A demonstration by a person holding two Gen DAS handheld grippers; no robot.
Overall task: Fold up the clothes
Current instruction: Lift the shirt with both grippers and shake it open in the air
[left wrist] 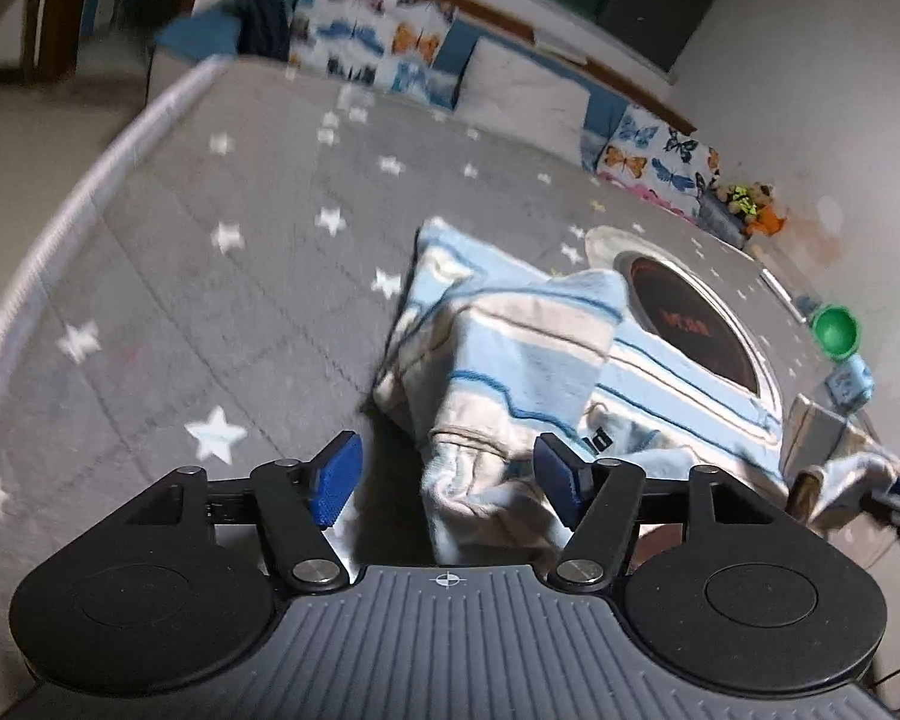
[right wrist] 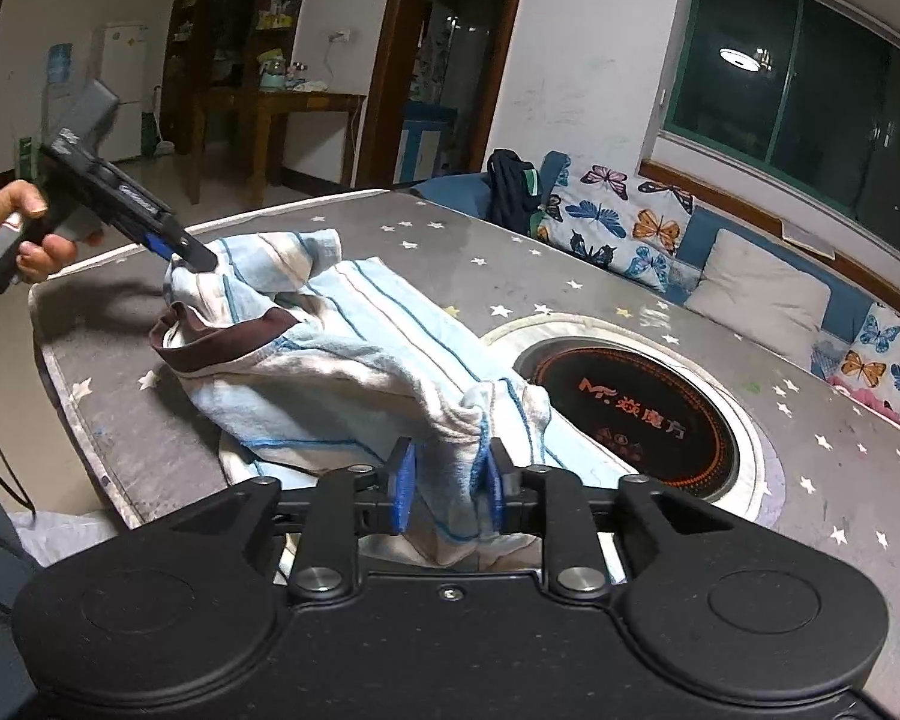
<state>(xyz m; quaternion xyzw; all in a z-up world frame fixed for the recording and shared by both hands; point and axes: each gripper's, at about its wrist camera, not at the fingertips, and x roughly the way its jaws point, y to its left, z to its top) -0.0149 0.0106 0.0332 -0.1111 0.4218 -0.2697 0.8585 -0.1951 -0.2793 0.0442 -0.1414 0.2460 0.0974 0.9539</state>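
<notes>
Right wrist view: rumpled blue-and-white striped shirt [right wrist: 354, 354], right jaws pinching it, left jaws spread apart.

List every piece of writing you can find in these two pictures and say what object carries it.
"焱魔方" with an "M"-like logo: orange, on the round black cooktop set into the table.
Small orange print beneath it: too small to read.
Dark label on the striped shirt: partly hidden, unreadable.

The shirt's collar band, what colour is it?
Dark brown collar band on the striped shirt; right wrist view shows it best.
</notes>
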